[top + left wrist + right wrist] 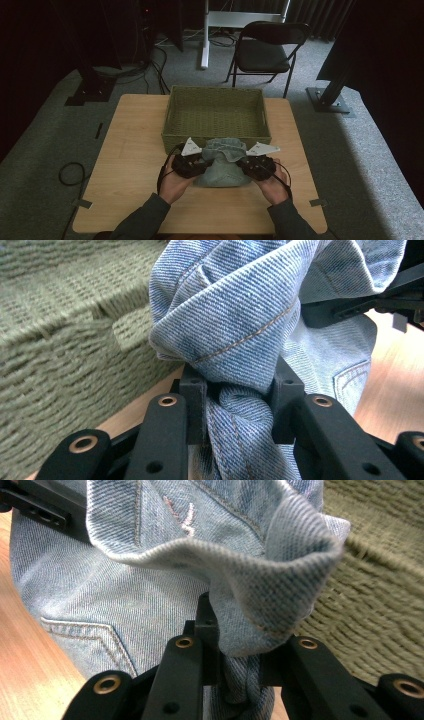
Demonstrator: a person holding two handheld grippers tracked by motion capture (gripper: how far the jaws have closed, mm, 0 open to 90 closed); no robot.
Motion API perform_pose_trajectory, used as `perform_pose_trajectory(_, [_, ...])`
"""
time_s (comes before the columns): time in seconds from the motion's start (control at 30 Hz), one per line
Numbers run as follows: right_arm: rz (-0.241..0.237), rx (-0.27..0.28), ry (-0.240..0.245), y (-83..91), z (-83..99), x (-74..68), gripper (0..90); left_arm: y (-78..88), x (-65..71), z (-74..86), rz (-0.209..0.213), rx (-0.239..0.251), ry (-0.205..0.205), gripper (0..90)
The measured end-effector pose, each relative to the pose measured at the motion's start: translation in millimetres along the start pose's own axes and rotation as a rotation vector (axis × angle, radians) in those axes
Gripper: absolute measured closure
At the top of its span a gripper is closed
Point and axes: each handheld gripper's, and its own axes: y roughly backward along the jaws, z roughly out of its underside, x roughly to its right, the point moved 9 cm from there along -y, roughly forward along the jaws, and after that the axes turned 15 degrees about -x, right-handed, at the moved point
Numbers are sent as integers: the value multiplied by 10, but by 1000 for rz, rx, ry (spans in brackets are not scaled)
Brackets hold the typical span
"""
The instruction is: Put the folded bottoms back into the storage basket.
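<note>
We have both grippers clamped on a folded pair of jeans (pixel 222 165), one at each side of the bundle. In the high view our left gripper (pixel 199 165) bites into the left edge of the denim and our right gripper (pixel 246 166) into the right edge, so the jeans sit between the two, with each hand (pixel 175 182) wrapped round its tool just behind the cloth. Looking along the left gripper (pixel 240 390), we see a thick bunch of blue denim squeezed between the two black jaws, a tan-stitched seam running across the fold just above them; the other gripper's black frame shows beyond the cloth at the upper right. Looking along the right gripper (pixel 235 635), a rolled wad of the same jeans (pixel 150 580) is pinched between its jaws, and a back pocket with its stitching lies to the lower left of them. Just past both grippers, on the far side of the jeans, stands a green woven basket (pixel 175 112); its near wall is close behind the bundle, and its weave fills the side of each gripper view (pixel 60 340). The wooden table (pixel 125 165) lies under the grippers and the jeans; whether the bundle's underside touches it we cannot tell.
</note>
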Motion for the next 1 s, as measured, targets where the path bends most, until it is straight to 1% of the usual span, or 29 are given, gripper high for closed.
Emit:
perform_pose_trajectory(0.2, [19, 11, 14, 160, -92, 7, 773, 137, 36, -113, 11, 17, -7, 688])
perform_pose_trajectory(0.3, [20, 17, 14, 231, -137, 9, 773, 203, 50, -162, 32, 26, 6, 687])
perform_pose_trajectory(0.6, [40, 52, 23, 423, -307, 3, 773, 416, 66, -323, 20, 59, -12, 688])
perform_pose_trajectory(0.77, [50, 75, 27, 535, -436, 37, 773, 521, 41, -455, 7, 82, -22, 687])
perform_pose_trajectory(1.0, [55, 106, 21, 617, -642, 140, 773, 616, -72, -678, -2, 101, -31, 686])
